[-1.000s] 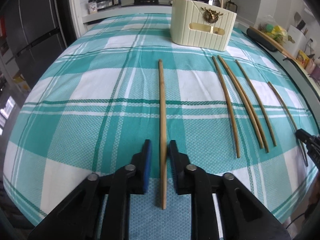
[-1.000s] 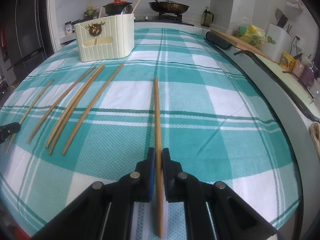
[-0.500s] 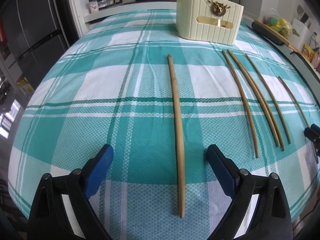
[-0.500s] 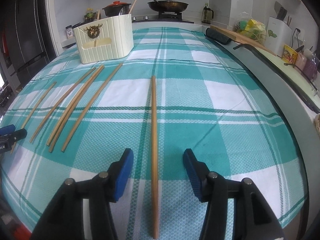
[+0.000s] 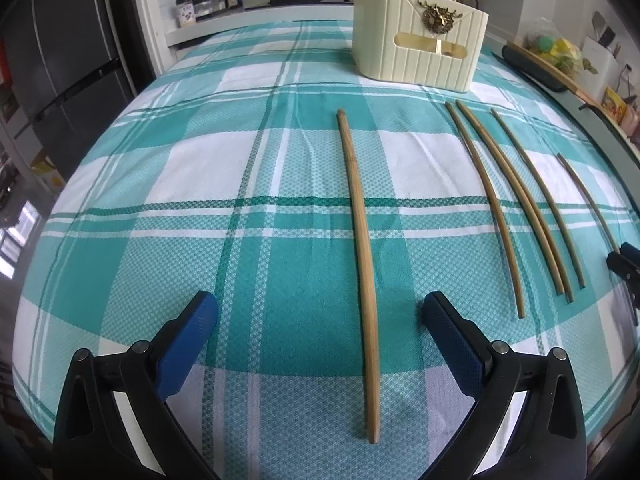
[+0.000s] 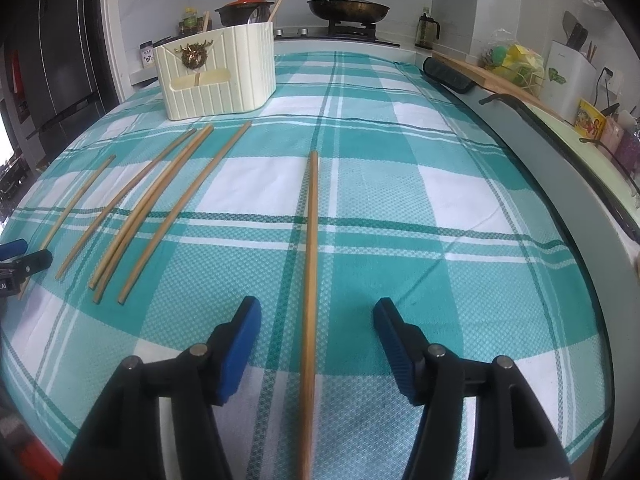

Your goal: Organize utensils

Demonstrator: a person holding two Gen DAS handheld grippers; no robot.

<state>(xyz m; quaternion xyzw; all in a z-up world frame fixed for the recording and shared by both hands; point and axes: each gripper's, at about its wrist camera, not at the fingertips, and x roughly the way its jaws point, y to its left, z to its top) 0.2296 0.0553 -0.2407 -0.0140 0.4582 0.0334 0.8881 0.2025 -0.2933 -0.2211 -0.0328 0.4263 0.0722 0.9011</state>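
Several bamboo chopsticks lie on a teal plaid tablecloth [image 5: 160, 208]. In the left wrist view one chopstick [image 5: 360, 264] lies between the wide-open jaws of my left gripper [image 5: 320, 312], untouched. Several more chopsticks [image 5: 516, 200] lie to its right. In the right wrist view another chopstick [image 6: 311, 280] lies between the open jaws of my right gripper [image 6: 318, 316], also untouched, with several chopsticks [image 6: 160, 208] to the left. A cream utensil holder [image 5: 420, 36] stands at the far side; it also shows in the right wrist view [image 6: 218, 74].
A stove with a pan [image 6: 348, 8] and a red-lidded pot [image 6: 244, 8] stands behind the table. A dark fridge [image 5: 60, 60] is at the left. A cutting board [image 6: 496, 76] and small items line the right counter. The other gripper's tip [image 5: 624, 260] shows at the right edge.
Both grippers opened and let go of their chopsticks, which now lie flat on the cloth. Both grippers drew back slightly.
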